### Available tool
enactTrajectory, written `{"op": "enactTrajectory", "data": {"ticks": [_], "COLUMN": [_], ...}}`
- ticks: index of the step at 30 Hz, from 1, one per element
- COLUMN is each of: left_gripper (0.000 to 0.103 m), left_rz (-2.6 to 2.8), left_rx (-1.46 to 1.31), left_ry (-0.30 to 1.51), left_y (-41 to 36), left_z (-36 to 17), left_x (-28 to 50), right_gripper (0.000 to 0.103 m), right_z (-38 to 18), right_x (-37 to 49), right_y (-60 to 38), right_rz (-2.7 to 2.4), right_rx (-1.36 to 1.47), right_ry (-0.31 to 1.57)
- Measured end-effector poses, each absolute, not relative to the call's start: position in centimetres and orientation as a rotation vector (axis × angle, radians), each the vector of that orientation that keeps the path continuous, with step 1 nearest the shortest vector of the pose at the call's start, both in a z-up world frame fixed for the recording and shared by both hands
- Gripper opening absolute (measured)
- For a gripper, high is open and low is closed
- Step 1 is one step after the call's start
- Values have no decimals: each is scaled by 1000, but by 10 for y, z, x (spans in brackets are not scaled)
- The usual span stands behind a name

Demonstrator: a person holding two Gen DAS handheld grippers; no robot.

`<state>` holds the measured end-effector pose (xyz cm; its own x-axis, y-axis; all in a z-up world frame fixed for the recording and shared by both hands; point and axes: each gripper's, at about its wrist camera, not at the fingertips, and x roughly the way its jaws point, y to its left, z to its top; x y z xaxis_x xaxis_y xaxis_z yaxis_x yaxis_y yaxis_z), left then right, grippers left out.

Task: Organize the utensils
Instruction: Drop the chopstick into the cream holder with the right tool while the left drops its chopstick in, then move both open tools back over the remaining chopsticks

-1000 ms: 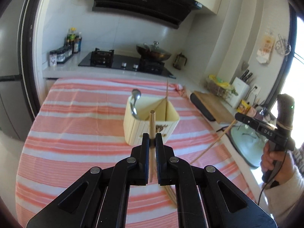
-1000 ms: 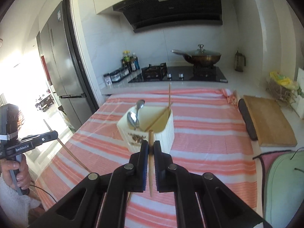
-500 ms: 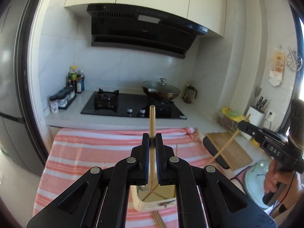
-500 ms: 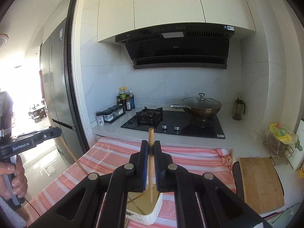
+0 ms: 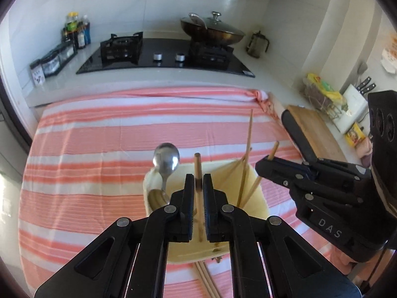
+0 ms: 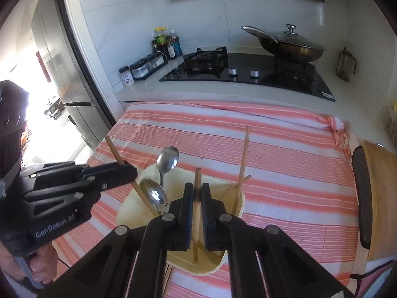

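Both grippers have swung down over the holder [image 5: 258,198]: the left gripper [image 5: 198,186] is opening around its chopstick [image 5: 197,166], the right gripper [image 6: 197,196] still clenches its chopstick [image 6: 197,181], so both drop in next.

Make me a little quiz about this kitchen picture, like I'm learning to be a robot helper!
1. True or false: the wok on the stove has its lid on.
2. How many spoons stand in the cream holder?
3. What is the right hand-held gripper gripping? A) a spoon B) a chopstick C) a knife

Key: 1 true; 2 two; 3 B, a chopstick.
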<state>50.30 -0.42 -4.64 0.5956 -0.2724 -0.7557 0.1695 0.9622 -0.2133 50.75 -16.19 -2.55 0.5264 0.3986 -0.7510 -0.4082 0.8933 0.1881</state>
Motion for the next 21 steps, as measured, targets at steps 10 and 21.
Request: {"op": "enactTrajectory", "data": {"ticks": [10, 21], "left_gripper": [93, 93], "left_rz": [-304, -94], "left_rx": [-116, -197], "left_ry": [920, 1017], "left_y": [19, 31], "left_z": [-71, -196], "left_x": [417, 275], "right_gripper": [49, 50], "right_z": [-25, -160], "right_x": [447, 256], "right_y": [-214, -269], "right_rz": [449, 271], "right_rx": [110, -33], "right_ry": [744, 917]}}
